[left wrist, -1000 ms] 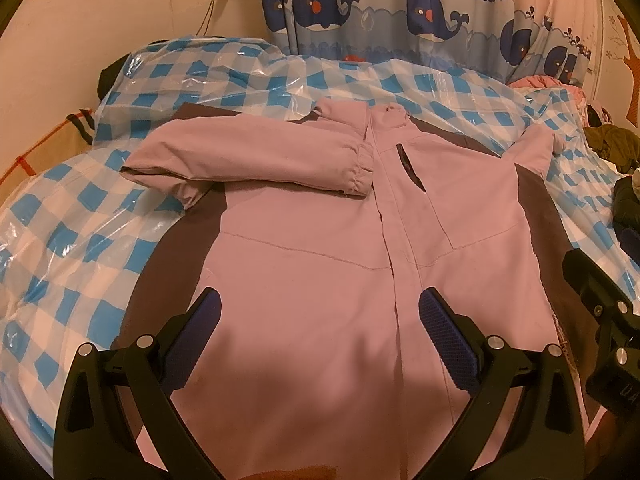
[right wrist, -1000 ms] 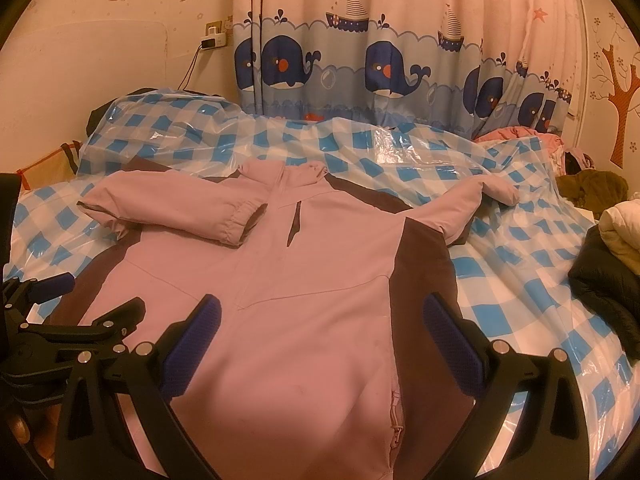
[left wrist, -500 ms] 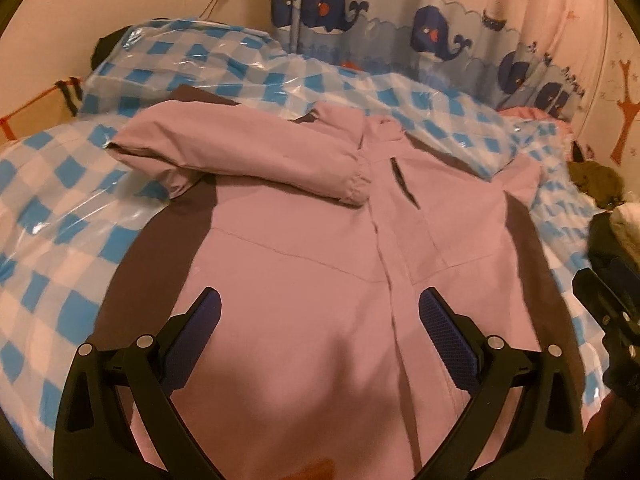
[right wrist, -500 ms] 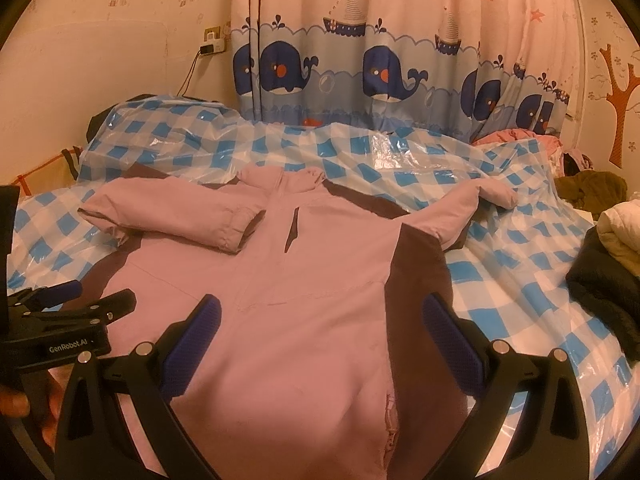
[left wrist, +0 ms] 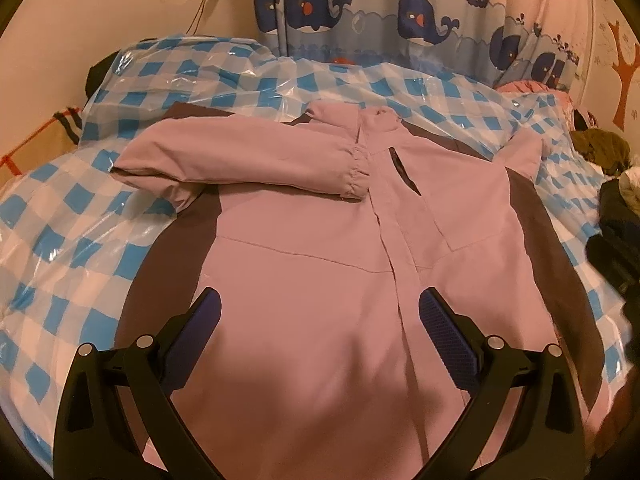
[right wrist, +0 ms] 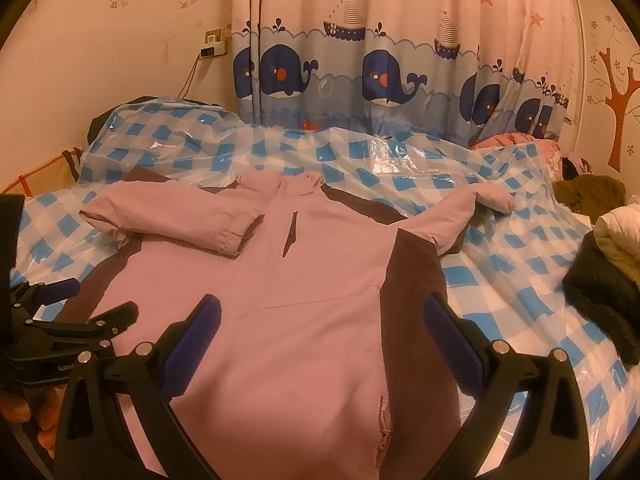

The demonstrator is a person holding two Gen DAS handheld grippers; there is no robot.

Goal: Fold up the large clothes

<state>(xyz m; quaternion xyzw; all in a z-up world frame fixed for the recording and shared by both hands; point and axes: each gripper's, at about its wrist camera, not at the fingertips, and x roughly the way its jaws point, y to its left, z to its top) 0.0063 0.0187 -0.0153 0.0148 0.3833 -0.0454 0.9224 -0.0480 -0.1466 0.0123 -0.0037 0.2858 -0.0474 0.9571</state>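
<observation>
Left wrist view looks along the left gripper [left wrist: 319, 322], whose blue-padded fingers [left wrist: 448, 340] stand wide apart at the bottom of the frame with nothing between them, hovering over the lower front of the jacket [left wrist: 320, 272]. Whether the tips touch the cloth cannot be told. That pink jacket with brown side panels lies flat, front up, across the middle of the frame on a blue-and-white checked sheet [left wrist: 72, 240] covered in shiny plastic. One sleeve [left wrist: 248, 160] is folded across the chest, its cuff next to the front placket; the other sleeve [left wrist: 524, 152] stretches toward the upper right. In the right wrist view the right gripper [right wrist: 321, 322] is likewise spread wide and grips nothing, poised above the jacket's [right wrist: 304, 320] hem area, with the outstretched sleeve [right wrist: 476, 204] at right of centre. At the left edge of that frame the left gripper [right wrist: 76, 300] appears side-on, its fingers parted. A whale curtain [right wrist: 380, 72] hangs across the top, and dark clothes [right wrist: 600, 288] pile at the right edge.
</observation>
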